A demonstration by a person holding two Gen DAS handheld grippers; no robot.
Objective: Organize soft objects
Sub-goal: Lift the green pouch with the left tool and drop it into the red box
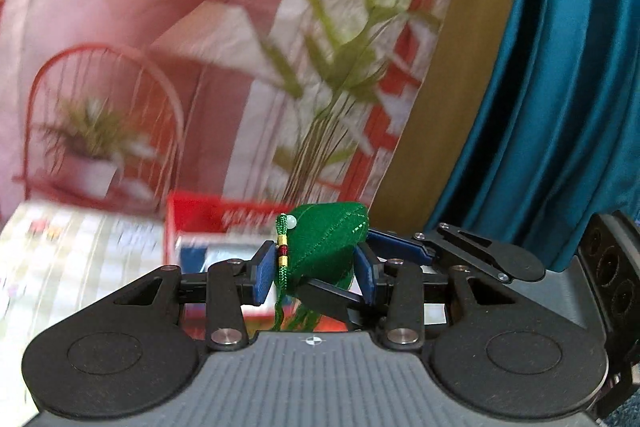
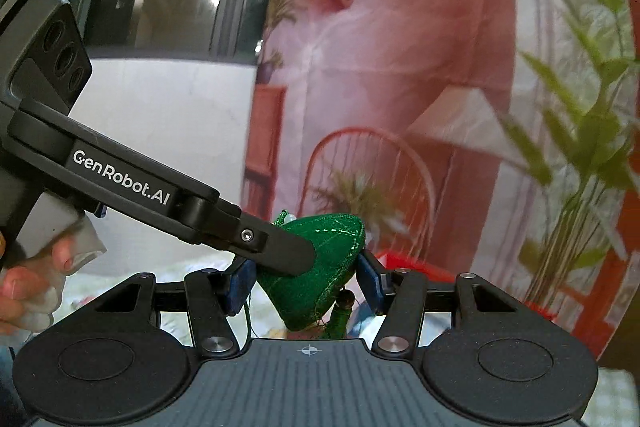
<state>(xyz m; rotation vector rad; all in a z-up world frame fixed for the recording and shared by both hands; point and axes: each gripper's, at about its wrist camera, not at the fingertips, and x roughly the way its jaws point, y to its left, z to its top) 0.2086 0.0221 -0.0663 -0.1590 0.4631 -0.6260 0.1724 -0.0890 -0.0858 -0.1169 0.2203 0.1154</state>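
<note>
A green stuffed pouch (image 1: 326, 243), pointed like a wrapped dumpling and stitched with lighter green thread, is hanging in the air between the two tools, held up above the table. A green cord (image 1: 282, 259) carrying a pale bead, gold and red beads and a tassel is trailing down its near side.

The left gripper (image 1: 316, 277) is pinching the pouch: its two blue pads (image 1: 264, 277) are pressing against the fabric from either side. The right gripper (image 1: 400, 247) is reaching in from the right in the left wrist view, its blue pad lying against the pouch's far flank.

In the right wrist view the same pouch (image 2: 320, 267) is sitting between the right gripper's (image 2: 306, 285) blue pads (image 2: 240, 285), which are closing on it from both sides. The left gripper (image 2: 280, 251) is crossing in from the upper left, one black finger lying over the front of the pouch. A hand (image 2: 32, 279) in a pale glove is gripping that tool's handle.

Behind the pouch a red box (image 1: 216, 223) is standing on a checked tablecloth (image 1: 72, 247), both blurred. A printed backdrop (image 1: 160, 27) showing a pink room, a red chair and green plants is filling the background, with teal fabric (image 1: 560, 87) at the right.
</note>
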